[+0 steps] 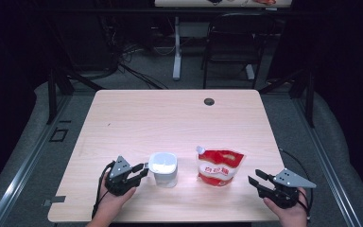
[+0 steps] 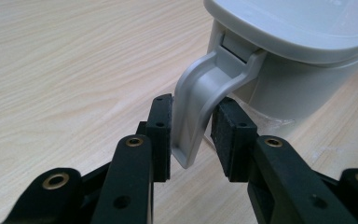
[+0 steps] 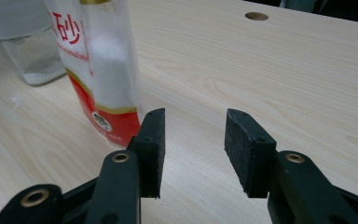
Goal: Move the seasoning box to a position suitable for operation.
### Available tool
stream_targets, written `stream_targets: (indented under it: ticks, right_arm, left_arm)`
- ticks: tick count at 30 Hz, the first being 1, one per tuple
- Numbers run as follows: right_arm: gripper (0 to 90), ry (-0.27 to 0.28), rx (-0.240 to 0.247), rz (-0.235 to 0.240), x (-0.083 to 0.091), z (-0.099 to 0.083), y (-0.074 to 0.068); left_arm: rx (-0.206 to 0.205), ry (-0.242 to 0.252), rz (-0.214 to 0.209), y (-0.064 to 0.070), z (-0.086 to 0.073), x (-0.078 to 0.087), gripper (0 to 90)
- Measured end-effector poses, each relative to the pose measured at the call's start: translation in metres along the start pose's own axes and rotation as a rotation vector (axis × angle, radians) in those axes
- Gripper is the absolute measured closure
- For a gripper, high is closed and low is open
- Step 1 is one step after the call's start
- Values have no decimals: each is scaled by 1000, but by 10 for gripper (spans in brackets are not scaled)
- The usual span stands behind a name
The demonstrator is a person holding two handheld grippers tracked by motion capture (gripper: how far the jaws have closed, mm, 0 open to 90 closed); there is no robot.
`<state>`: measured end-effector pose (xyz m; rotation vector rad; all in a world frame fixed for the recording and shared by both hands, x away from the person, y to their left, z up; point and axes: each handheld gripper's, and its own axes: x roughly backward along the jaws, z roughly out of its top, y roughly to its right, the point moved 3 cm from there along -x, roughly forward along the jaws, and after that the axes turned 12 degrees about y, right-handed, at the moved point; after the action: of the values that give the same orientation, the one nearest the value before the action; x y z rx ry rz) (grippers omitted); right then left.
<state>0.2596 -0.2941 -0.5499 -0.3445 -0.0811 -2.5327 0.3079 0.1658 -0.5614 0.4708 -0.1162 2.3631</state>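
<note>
Left claw [image 1: 141,171] sits at the handle [image 2: 200,100] of the grey container [image 1: 164,169] — in the left gripper view its two black pads flank the curved handle, the left pad touching it and the right pad just beside it, a slim gap showing, so the jaws are nearly closed around the handle but not clamped tight. That lidded container stands on the desk [image 1: 170,118] near its front edge, left of centre. Right claw [image 1: 256,178] hovers low over the desk with its jaws spread wide and nothing between them — the red and white pouch [image 1: 219,166] stands just beside it, to its left, near the container but apart from it. A person's hand [image 1: 116,196] holds the left claw from below.
</note>
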Motion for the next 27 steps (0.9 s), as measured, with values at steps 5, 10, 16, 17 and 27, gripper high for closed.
stream_targets:
  ticks: [5, 10, 16, 17, 27]
  right_arm:
    - [607, -2, 3, 17, 2, 2, -4]
    - [646, -10, 13, 16, 5, 5, -8]
    - [706, 2, 46, 11, 15, 15, -14]
    - [711, 15, 44, 18, 17, 18, -16]
    - [707, 37, 48, 122, 14, 24, -35]
  left_arm:
    - [9, 9, -16, 0, 2, 3, 701]
    - [13, 42, -8, 1, 9, 12, 679]
    - [28, 67, 9, -2, 15, 19, 679]
    - [28, 66, 6, -3, 16, 19, 682]
    - [37, 70, -5, -2, 20, 20, 667]
